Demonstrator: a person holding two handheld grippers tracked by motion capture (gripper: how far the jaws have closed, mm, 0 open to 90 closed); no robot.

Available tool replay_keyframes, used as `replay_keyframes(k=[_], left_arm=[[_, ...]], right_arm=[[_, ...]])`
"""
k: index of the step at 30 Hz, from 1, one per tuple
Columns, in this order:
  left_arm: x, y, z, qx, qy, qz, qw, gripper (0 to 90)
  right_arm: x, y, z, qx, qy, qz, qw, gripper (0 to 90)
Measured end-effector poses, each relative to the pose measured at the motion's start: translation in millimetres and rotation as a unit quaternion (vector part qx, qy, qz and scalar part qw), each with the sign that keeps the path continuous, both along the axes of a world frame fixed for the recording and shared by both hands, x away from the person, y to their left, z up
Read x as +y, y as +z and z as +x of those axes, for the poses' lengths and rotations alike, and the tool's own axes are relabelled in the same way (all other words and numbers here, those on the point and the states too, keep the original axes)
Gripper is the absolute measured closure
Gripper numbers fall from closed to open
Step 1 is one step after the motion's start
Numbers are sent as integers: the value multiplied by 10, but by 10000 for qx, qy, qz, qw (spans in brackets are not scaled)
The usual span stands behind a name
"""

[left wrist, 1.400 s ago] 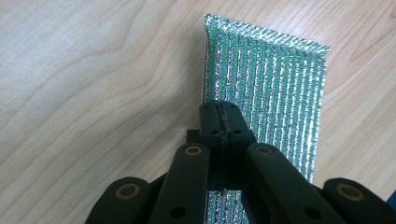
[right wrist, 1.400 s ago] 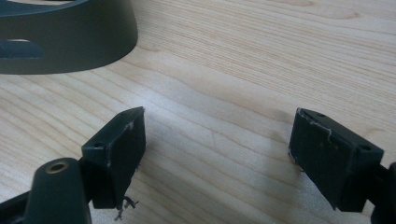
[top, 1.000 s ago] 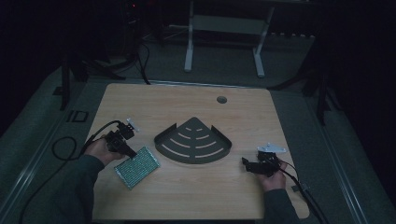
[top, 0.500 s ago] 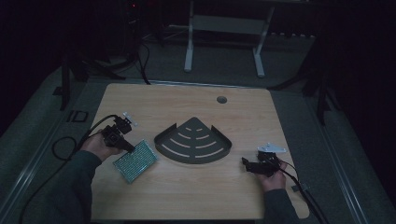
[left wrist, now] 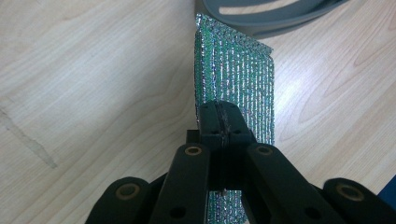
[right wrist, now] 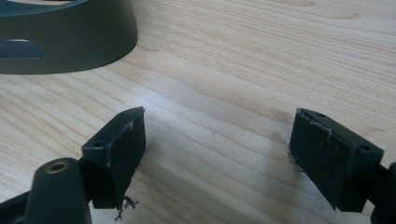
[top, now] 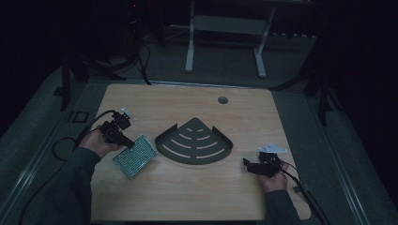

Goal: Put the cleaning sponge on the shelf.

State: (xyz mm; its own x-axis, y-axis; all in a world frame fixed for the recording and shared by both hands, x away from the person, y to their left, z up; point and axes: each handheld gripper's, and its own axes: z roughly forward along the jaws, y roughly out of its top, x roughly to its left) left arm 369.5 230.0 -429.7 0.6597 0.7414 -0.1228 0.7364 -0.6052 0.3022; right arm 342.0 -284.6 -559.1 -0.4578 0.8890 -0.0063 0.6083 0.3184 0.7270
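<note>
One counter [top: 187, 197] is filling the middle of the high view, and one round hole [top: 223, 100] is showing in its upper right part. Two loose things are lying on it: one green glittering perforated board [top: 135, 156] at centre left and one dark grey fan-shaped tray [top: 194, 142] at the centre, its floor carrying several curved slots. Two tools are showing: the left tool [top: 127, 142] at the left, the right tool [top: 247, 164] at the lower right. Two hands are holding them, one each. One white-legged stand [top: 225, 28] is standing at the top of the frame.
</note>
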Motion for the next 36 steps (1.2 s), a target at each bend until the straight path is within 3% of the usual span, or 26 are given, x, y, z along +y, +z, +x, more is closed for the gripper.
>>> replay_keyframes(k=[16,36], left_arm=[[-69,224,53,-184,-32,35,9998,900],[-191,358,165,-222,-63,125,9997,900]], right_arm=[[0,0,0,-2,2,-2,10000,183],[0,0,0,-1,-1,2,10000,183]])
